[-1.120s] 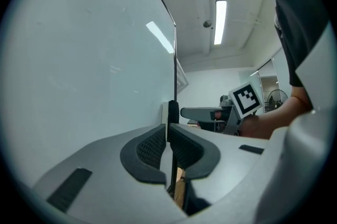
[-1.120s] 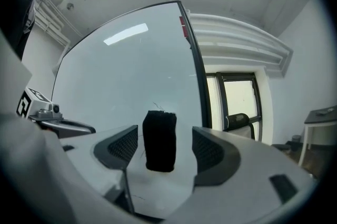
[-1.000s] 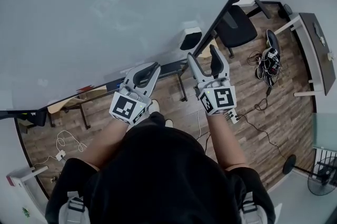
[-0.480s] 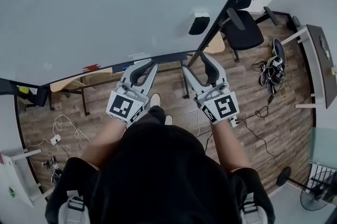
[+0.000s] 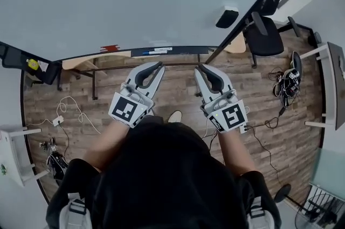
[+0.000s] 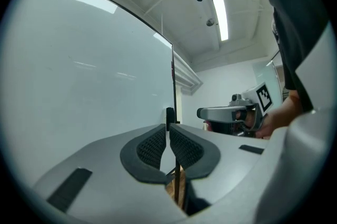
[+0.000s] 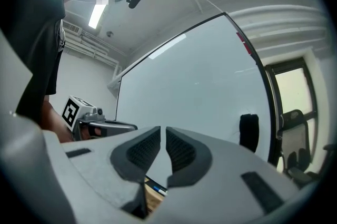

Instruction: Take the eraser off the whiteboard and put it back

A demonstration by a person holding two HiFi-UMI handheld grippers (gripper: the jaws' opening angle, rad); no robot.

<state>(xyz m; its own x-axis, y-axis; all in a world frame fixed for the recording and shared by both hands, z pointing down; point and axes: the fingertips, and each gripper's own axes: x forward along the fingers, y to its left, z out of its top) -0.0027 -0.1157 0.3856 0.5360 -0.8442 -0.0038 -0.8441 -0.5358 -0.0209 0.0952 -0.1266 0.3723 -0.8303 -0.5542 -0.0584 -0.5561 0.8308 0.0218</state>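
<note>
Person (image 5: 161,179): dark-clothed shoulders fill the lower middle of the head view; bare forearms run up to the two grippers, and the rest of the body is hidden beneath.
Left gripper (image 5: 157,67): grey moulded plastic with curved black pads of a fine ribbed texture. In the left gripper view (image 6: 168,132) the pads sit together with only a hairline slit, and nothing is between them.
Right gripper (image 5: 201,68): the same build. Its jaws have just been closing, and in the right gripper view (image 7: 163,133) they stand narrow, almost meeting, with nothing between them.
Floor (image 5: 161,93): brown wood planks, with white cables (image 5: 70,112) looping at centre left.
Tray (image 5: 156,51): a thin dark ledge under the board; the small things on it are probably markers, too small to tell.
Whiteboard (image 5: 118,1): smooth, pale and glossy with a dark frame, cut off at the top and left of the frame.
Eraser (image 5: 227,18): a small dark rectangular block on the board's face at upper right, near the frame's edge and well apart from both grippers; it also shows at centre right in the right gripper view (image 7: 248,132).
Chair (image 5: 265,39): black seat, partly hidden by the frame.
</note>
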